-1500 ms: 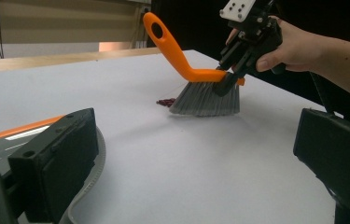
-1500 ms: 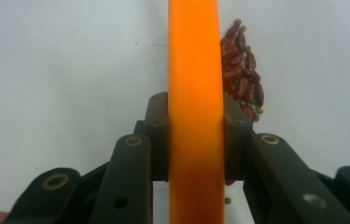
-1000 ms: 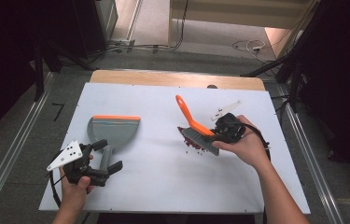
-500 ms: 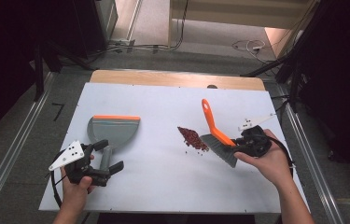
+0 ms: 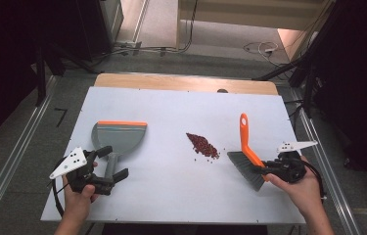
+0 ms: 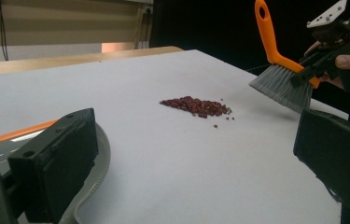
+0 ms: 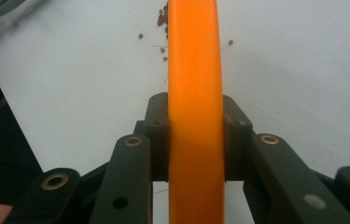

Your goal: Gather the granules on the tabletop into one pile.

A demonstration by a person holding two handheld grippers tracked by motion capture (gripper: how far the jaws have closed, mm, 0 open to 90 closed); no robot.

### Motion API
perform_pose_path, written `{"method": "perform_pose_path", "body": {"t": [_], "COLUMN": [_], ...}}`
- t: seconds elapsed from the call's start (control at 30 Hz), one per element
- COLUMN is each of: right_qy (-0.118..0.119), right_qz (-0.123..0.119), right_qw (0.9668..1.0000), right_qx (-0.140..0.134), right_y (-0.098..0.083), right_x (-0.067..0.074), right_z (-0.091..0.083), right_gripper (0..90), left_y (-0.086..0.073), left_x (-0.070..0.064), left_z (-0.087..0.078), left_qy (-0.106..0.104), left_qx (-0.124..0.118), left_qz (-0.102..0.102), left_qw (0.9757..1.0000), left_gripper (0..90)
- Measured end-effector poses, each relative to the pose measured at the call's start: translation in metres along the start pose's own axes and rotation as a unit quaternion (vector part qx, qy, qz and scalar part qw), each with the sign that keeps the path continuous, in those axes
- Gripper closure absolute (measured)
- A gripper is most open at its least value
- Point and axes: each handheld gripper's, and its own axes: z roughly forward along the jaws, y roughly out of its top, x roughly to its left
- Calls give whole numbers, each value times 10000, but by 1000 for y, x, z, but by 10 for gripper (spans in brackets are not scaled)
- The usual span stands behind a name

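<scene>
Two risks stand out here. The right gripper (image 5: pixel 269 169) has its jaws clamped on the orange handle of the hand brush (image 5: pixel 245 156), bristles hanging just off the worktop (image 5: pixel 171 103), well to the right of the pile of small red beans (image 5: pixel 202 145). The dustpan (image 5: pixel 117 137) lies flat far to the left of the pile, and the left gripper (image 5: pixel 115 164) sits with jaws spread wide either side of the pan's grey handle, not pressing on it.

Risk 1: a sweep toward the pan crosses a long bare stretch, so beans would likely roll and scatter off line.

Risk 2: with the pan ungripped, bristle push could shove it back or send beans under its lip.

Minor: the grip sits near the brush head, so the handle could twist under load.
</scene>
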Motion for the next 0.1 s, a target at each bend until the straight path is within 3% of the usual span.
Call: {"method": "perform_pose_path", "body": {"t": [0.1], "right_qy": [4], "right_qz": [66], "right_qw": [10000], "right_qx": [-52], "right_y": [-3], "right_x": [-3], "right_z": [-4], "right_gripper": [680], "left_y": [1], "left_x": [-1], "left_z": [1], "left_qy": [-8], "left_qx": [-11], "left_qz": [1], "left_qw": [10000], "left_gripper": [10]}}
